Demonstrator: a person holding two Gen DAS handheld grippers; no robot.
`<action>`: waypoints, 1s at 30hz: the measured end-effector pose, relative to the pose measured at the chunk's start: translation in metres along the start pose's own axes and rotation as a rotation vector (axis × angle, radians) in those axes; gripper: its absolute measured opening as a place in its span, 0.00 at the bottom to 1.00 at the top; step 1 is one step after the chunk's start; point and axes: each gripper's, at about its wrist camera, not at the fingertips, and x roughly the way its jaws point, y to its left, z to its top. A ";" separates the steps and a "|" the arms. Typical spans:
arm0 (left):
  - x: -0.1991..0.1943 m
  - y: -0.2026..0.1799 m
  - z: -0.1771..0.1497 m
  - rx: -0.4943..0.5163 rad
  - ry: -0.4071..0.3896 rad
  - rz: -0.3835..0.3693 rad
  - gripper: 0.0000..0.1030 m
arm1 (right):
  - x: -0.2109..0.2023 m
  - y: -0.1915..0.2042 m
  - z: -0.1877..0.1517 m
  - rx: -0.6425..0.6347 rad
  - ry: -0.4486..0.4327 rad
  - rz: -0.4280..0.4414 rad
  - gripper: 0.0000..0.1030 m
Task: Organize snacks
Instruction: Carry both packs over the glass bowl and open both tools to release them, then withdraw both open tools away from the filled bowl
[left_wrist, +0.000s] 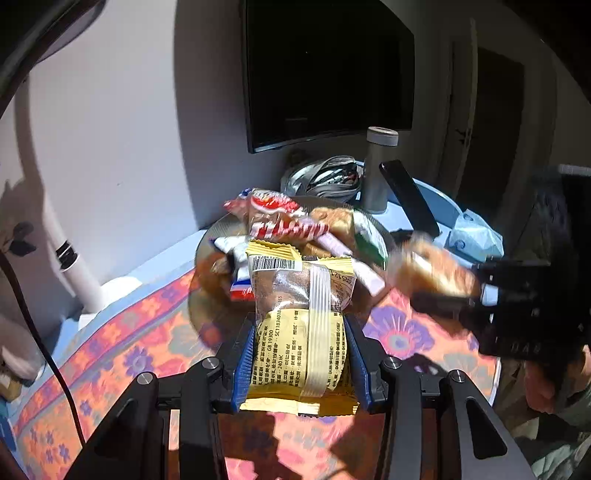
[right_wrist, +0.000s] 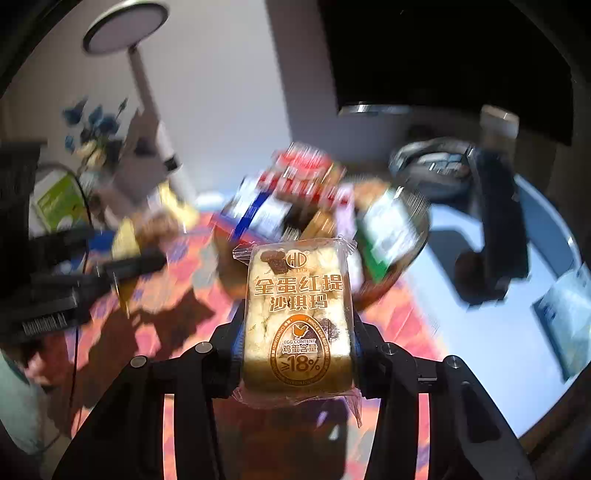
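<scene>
**Sunlit round table, a snack in each gripper**

Floral cloth (left_wrist: 122, 343) covers the round table, pushed close to a white wall beneath a dark television (left_wrist: 325, 70). Both grippers tilt downward toward the tray of snacks (left_wrist: 207, 258). The left gripper (left_wrist: 301, 354) is clamped on a yellow cake packet (left_wrist: 301, 325), its blue pads (left_wrist: 246, 365) pressing both sides, the packet's far end over the tray's near rim. The right gripper (right_wrist: 299, 354) grips a sachima packet (right_wrist: 299, 317) lengthwise, short of the tray. Cloth lies free beneath both; behind the tray stand a thermos (left_wrist: 378, 170) and a phone (left_wrist: 410, 199).
</scene>
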 end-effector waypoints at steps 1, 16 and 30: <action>0.003 -0.001 0.003 -0.003 0.000 -0.001 0.42 | 0.001 -0.004 0.009 0.005 -0.016 -0.006 0.43; 0.097 0.102 0.094 -0.209 0.012 0.064 0.42 | 0.044 -0.021 0.060 0.080 -0.075 0.048 0.43; 0.147 0.105 0.087 -0.143 0.078 -0.007 0.80 | 0.069 -0.021 0.058 0.091 -0.024 0.051 0.57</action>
